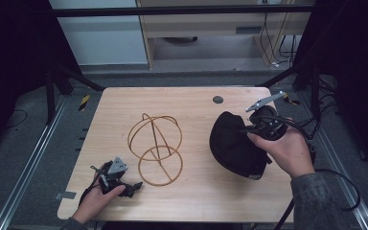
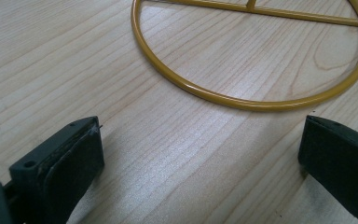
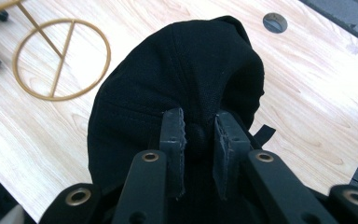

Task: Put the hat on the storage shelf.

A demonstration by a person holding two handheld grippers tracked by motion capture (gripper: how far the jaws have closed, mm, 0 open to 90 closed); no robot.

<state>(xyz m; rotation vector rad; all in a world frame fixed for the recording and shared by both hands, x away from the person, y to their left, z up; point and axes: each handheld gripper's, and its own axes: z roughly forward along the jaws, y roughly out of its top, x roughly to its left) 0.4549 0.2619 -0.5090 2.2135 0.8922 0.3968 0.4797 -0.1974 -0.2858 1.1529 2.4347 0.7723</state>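
Note:
A black cap (image 1: 232,143) lies on the right half of the wooden table (image 1: 191,100). My right gripper (image 1: 255,128) is shut on a fold of the cap (image 3: 182,70), its two fingers (image 3: 173,133) pinching the black cloth between them. A yellow wire stand (image 1: 155,148) made of rings stands in the middle of the table. My left gripper (image 1: 133,187) rests low on the table near the front left, just left of the stand's base ring (image 2: 242,95). It is open, with bare wood between its pads (image 2: 74,161).
A round grey grommet (image 1: 217,99) sits in the table near the far edge. Black frame bars and cables (image 1: 316,124) flank the table on the right. The base ring (image 3: 60,58) lies flat beyond the cap.

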